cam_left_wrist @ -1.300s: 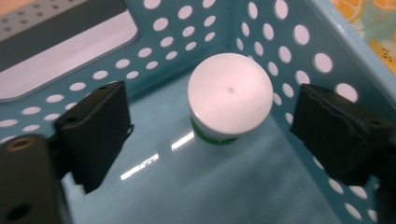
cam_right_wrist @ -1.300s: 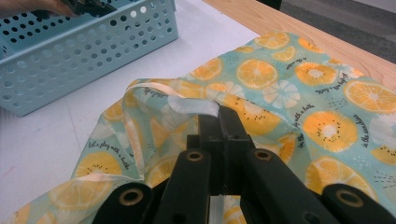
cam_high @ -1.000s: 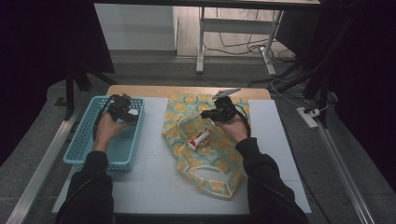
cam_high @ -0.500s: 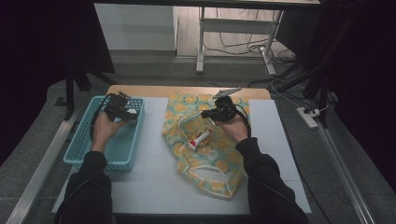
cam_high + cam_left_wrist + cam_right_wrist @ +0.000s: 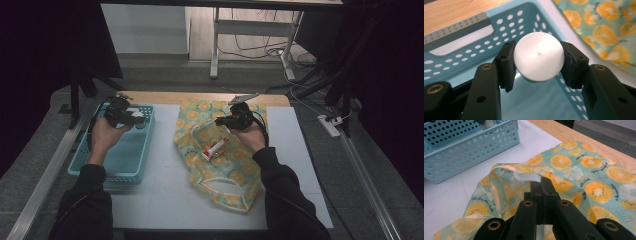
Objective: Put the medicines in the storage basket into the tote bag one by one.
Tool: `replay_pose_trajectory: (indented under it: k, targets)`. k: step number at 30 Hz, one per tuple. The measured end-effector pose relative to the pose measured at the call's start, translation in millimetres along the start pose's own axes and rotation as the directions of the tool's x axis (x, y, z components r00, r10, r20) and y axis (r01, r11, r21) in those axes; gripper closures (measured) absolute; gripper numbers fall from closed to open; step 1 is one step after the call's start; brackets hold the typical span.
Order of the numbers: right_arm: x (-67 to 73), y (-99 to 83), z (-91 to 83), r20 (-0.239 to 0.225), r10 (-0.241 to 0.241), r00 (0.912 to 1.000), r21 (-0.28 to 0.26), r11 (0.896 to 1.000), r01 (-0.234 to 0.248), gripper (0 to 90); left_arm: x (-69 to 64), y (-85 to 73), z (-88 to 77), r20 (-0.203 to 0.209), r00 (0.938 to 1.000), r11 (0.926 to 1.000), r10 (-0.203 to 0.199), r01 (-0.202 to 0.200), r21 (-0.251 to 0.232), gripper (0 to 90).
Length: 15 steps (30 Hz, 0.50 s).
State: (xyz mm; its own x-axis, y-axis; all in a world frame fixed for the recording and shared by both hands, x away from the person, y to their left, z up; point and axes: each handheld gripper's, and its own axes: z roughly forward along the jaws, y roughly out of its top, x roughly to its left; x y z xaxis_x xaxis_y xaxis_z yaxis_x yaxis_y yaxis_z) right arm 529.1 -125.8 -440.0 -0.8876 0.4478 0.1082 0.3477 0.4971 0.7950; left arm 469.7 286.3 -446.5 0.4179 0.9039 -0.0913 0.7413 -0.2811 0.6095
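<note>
White mat [image 5: 165, 190] on my table, dark room; left gripper [image 5: 537, 62] clamps a ball [image 5: 538, 56] above the basket [image 5: 145, 150], right gripper [image 5: 541, 182] pinches the bag [image 5: 584, 182].

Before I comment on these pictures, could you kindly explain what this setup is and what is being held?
A person sits at a table with a hand-held two-jaw gripper in each hand. The high view looks down from above; the other two pictures come from cameras riding on the grippers. The left gripper holds a white ball over a blue perforated basket; its jaws have just been closing on the ball. The right gripper is shut on the edge of an orange-print fabric bag, holding it open. A small red and white tube lies on the bag.
</note>
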Motion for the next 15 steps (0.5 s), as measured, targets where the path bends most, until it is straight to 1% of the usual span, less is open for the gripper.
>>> replay_pose_trajectory:
  k: [9, 11, 15]
  targets:
    - [2.0, 1.0, 0.8, -0.008, 0.001, 1.0, -0.003, 1.0, -0.001, 90.0, -17.0, 4.8, -17.9, 0.037, 0.9985, 0.9985, 0.04, -0.039, -0.038, 50.6]
    - [2.2, 1.1, 0.9, -0.009, -0.001, 1.0, -0.002, 1.0, 0.001, 90.0, -23.0, 5.6, -20.7, 0.06, 0.9967, 0.9975, 0.054, -0.051, -0.048, 50.6]
    - [2.3, 1.0, 1.1, -0.009, -0.001, 1.0, -0.002, 1.0, 0.001, 90.0, -35.7, 6.0, -23.1, 0.089, 0.9932, 0.9962, 0.075, -0.07, -0.051, 50.6]
